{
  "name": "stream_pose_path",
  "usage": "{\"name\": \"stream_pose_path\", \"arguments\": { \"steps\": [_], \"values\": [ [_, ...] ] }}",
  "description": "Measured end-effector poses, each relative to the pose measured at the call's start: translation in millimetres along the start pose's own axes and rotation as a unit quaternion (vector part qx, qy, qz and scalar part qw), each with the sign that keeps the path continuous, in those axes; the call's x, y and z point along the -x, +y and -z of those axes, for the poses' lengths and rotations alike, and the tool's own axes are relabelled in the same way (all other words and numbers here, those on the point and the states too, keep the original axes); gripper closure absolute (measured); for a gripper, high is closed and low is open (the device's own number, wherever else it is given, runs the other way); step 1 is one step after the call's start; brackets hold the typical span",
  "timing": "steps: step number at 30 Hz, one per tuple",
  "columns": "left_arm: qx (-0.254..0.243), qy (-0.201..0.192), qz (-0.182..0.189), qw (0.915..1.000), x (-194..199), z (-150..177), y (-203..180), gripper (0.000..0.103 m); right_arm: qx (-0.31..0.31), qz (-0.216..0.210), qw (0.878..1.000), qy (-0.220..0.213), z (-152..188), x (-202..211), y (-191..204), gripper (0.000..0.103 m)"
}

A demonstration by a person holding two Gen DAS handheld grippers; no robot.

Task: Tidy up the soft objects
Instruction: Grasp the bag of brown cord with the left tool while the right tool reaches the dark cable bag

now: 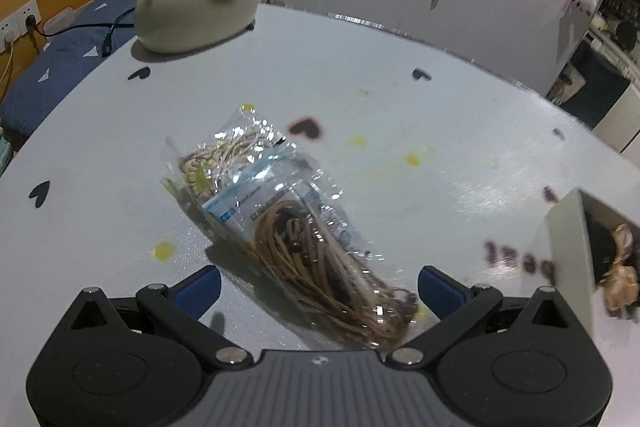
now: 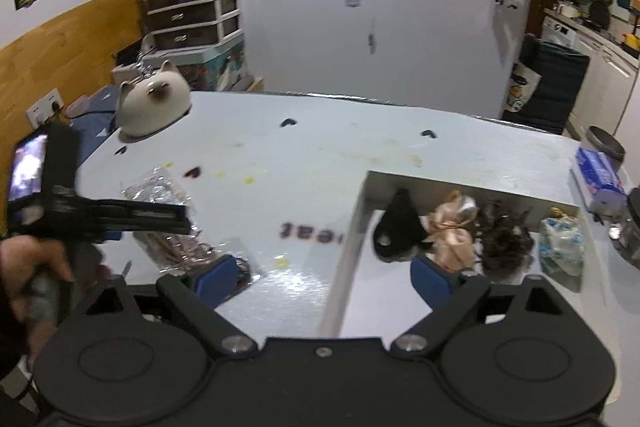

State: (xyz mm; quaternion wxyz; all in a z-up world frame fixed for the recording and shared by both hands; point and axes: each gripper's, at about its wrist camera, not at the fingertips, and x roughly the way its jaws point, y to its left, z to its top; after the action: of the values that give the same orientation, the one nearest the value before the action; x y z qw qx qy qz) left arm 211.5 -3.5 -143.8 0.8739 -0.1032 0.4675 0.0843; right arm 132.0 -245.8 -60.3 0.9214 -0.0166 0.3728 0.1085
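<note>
Left wrist view: my left gripper hangs released over the cord packet, frame centre; right gripper released too.

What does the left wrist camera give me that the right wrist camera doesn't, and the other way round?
Only the left wrist view shows the left claw open around the near end of the clear plastic packets of tan cord, and the packets' blue-and-white label.

Only the right wrist view shows the open right claw, the whole white open box with its black, peach, brown and blue-patterned soft items, and the hand holding the left tool.

Both show the packets, the white cat-shaped ceramic figure, the pale table and part of the box.
</note>
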Motion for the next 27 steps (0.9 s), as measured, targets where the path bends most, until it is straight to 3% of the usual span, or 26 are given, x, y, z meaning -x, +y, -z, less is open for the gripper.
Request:
{"name": "stream_pose_path", "arguments": {
  "steps": [4, 9, 11, 12, 17, 21, 27],
  "values": [
    [-0.021, 0.014, -0.011, 0.9996, -11, 5, 7, 0.000, -0.002, -0.017, 1.000, 0.014, -3, -11, 12, 0.023],
    [-0.027, 0.014, -0.006, 0.9995, -6, 16, 33, 0.003, -0.004, -0.056, 0.997, 0.044, -5, -31, 31, 0.050],
    [-0.022, 0.012, 0.008, 0.9997, -3, 18, 46, 0.018, -0.009, -0.082, 0.995, 0.063, -4, -44, 42, 0.063],
    [-0.017, 0.010, 0.022, 0.9996, -1, 18, 51, 0.023, -0.010, -0.091, 0.993, 0.073, -3, -51, 47, 0.066],
    [-0.031, 0.006, 0.085, 0.9958, 6, 21, 63, 0.066, -0.012, -0.144, 0.984, 0.105, 0, -83, 78, 0.085],
    [-0.055, 0.011, 0.106, 0.9928, 10, 23, 64, 0.071, -0.003, -0.171, 0.979, 0.110, 1, -104, 101, 0.092],
    [-0.064, 0.036, 0.122, 0.9897, 16, 28, 86, 0.075, -0.017, -0.174, 0.975, 0.136, 16, -129, 114, 0.093]
  ]
}}
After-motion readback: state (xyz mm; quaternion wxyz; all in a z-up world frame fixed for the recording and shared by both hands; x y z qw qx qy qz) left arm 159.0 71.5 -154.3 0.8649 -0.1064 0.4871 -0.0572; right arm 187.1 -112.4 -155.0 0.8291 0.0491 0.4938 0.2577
